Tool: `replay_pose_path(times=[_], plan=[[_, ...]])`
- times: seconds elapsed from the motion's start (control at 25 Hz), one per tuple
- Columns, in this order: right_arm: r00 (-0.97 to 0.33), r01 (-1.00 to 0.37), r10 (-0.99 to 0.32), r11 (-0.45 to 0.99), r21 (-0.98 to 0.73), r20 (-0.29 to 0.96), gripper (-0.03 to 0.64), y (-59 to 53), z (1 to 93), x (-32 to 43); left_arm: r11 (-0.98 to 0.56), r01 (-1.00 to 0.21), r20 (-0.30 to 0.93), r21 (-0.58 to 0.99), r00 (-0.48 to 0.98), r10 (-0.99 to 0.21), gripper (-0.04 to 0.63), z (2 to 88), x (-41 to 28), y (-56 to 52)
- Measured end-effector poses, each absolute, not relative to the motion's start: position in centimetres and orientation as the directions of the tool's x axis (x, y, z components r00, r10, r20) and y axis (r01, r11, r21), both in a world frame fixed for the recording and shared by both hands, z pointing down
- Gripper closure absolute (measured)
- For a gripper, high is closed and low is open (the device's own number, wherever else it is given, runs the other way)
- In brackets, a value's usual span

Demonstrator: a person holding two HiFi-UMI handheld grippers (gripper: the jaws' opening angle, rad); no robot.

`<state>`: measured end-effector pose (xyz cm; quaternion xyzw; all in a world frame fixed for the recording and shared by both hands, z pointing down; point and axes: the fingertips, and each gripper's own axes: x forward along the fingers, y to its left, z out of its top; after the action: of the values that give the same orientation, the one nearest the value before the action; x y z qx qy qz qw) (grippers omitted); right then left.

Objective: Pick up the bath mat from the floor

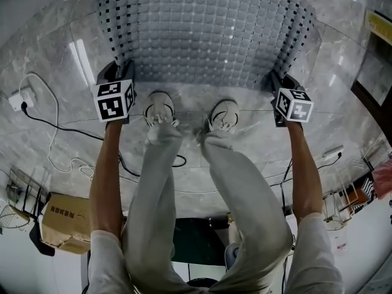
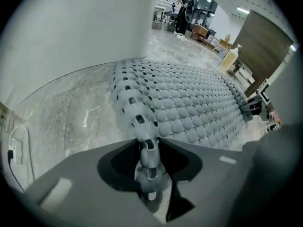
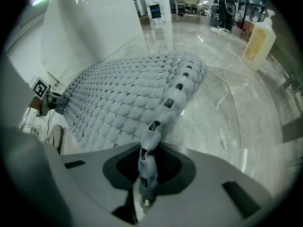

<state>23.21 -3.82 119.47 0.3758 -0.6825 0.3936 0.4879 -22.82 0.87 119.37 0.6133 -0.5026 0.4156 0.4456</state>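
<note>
Grey rubber bath mat [image 1: 202,29], w/ rows of round bumps and small square holes along the border, is spread on the marble floor [image 1: 55,60] just in front of the person's two white shoes [image 1: 160,109]. Left hand-held gripper [image 2: 149,167] is clamped on the mat's near left corner: in the left gripper view the perforated border is folded and pinched between the jaws, which stand only a little apart. Right hand-held gripper [image 3: 144,174] is clamped the same way on the near right corner; a strip of border w/ holes runs up from between its jaws. Both near corners are raised off the floor and the side edges curl upward, while the middle and far part of the mat appear to rest on the floor. Both arms are stretched forward, approx. parallel, one on each side of the legs. A white charger w/ cable [image 1: 18,100] lies on the floor at the left, well apart from the mat. A pale bottle [image 3: 259,39] stands on the floor beyond the mat's right side.
</note>
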Motion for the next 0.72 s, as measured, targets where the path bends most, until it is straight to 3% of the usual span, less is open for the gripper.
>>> replay_pose_path(times=[0.16, 0.72], plan=[[-0.217, -0.891, -0.133, 0.432, -0.141, 0.967, 0.554, -3.6, 119.5, 23.2, -0.099, -0.981, 0.953, 0.165, 0.184, -0.242, 0.541, 119.2, -21.4, 0.8], [-0.223, -0.927, -0.141, 0.335, -0.166, 0.964, 0.566, -3.7, 117.7, 23.0, -0.087, -0.97, 0.943, 0.228, 0.242, -0.229, 0.548, 116.0, -20.5, 1.1]])
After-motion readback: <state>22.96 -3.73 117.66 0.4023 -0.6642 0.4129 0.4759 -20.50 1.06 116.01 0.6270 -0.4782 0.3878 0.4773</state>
